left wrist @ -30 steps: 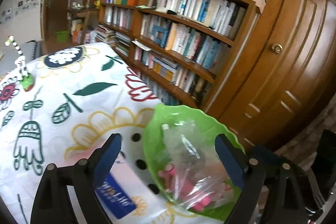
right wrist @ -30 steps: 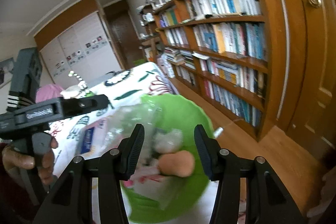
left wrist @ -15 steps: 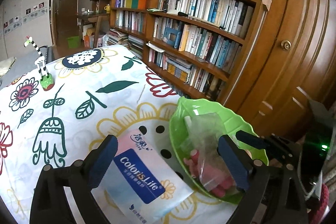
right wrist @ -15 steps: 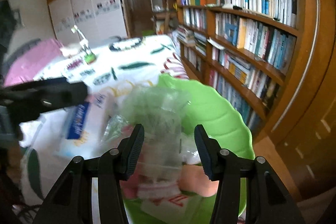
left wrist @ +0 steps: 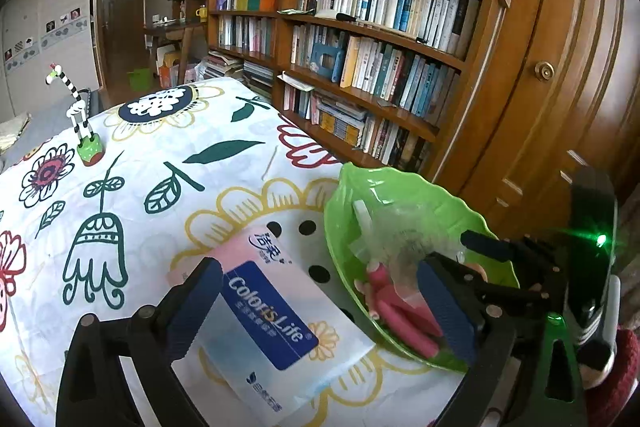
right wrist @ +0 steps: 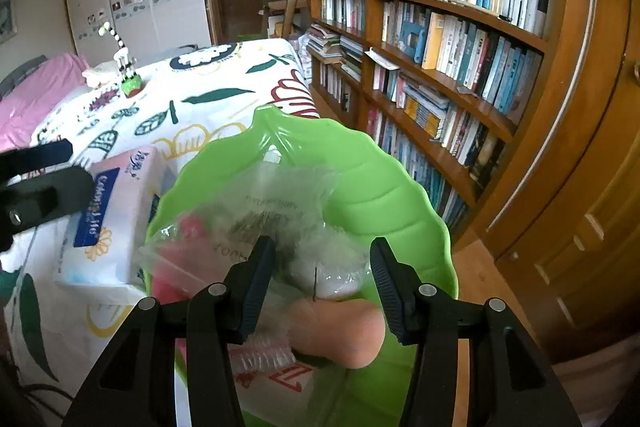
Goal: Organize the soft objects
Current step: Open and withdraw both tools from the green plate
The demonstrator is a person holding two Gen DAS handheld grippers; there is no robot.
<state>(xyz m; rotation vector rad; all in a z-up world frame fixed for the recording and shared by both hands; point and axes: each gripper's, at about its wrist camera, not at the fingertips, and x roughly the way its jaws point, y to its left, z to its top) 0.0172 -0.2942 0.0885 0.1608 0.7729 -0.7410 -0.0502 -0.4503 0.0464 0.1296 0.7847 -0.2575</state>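
Note:
A green leaf-shaped bowl (left wrist: 400, 195) (right wrist: 360, 179) sits at the table's right edge. It holds a clear plastic bag (right wrist: 288, 211) (left wrist: 404, 239), pink rollers (left wrist: 400, 311), a white cotton pad and a beige makeup sponge (right wrist: 340, 331). A ColorisLife tissue pack (left wrist: 272, 311) (right wrist: 116, 211) lies left of the bowl. My left gripper (left wrist: 320, 307) is open, straddling the pack's right part and the bowl's left rim. My right gripper (right wrist: 322, 279) is open over the bowl, above the sponge and bag; it also shows in the left wrist view (left wrist: 492, 247).
A floral tablecloth (left wrist: 132, 179) covers the table. A striped giraffe figurine (left wrist: 82, 123) (right wrist: 126, 67) stands at the far left. A wooden bookshelf (left wrist: 380, 67) and a wooden door (left wrist: 580, 87) are close on the right. A pink pillow (right wrist: 36, 83) lies far left.
My left gripper pulled back and left, so the tissue pack now lies between its fingers. My right gripper moved lower over the bowl, closer to the sponge and bag. Both stayed open.

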